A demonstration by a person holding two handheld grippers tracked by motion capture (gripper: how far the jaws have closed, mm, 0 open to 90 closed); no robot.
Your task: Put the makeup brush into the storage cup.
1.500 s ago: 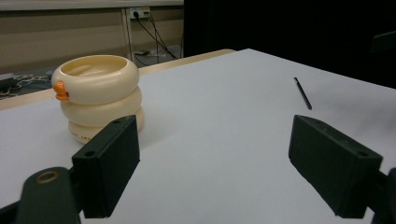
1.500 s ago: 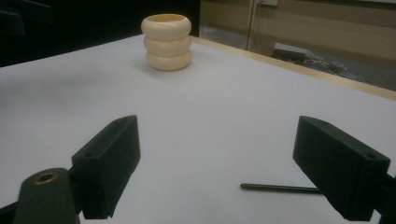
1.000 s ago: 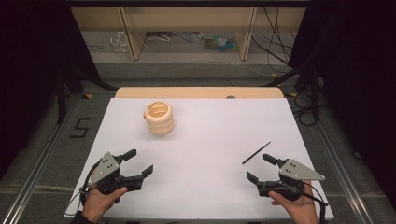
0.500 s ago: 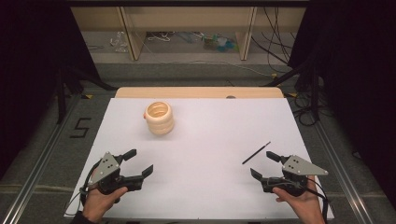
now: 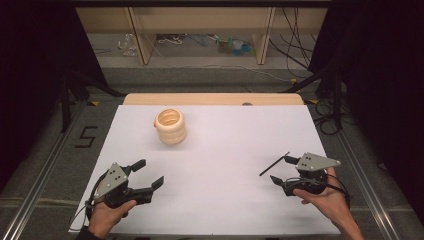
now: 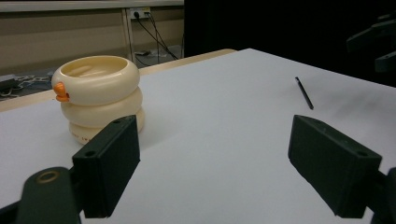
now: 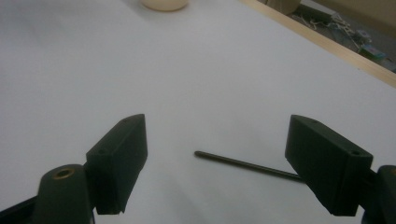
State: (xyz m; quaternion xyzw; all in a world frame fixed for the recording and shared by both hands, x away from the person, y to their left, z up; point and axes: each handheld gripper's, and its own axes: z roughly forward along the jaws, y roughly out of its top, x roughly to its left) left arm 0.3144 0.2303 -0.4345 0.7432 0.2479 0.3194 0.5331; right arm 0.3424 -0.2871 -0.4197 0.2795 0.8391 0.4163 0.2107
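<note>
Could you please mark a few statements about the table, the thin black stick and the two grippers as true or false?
1. The thin black stick lies flat on the white table. True.
2. The right gripper is clamped on the stick. False: its jaws stand apart, the stick lying between them on the table.
3. The cream ringed pot lies tipped on its side. False: it stands upright.
4. The left gripper holds nothing. True.
5. The pot touches the stick. False: they lie far apart.

White table [image 5: 220,200], cream ringed pot [image 5: 170,126] far left, thin black stick [image 5: 274,164] right
</note>
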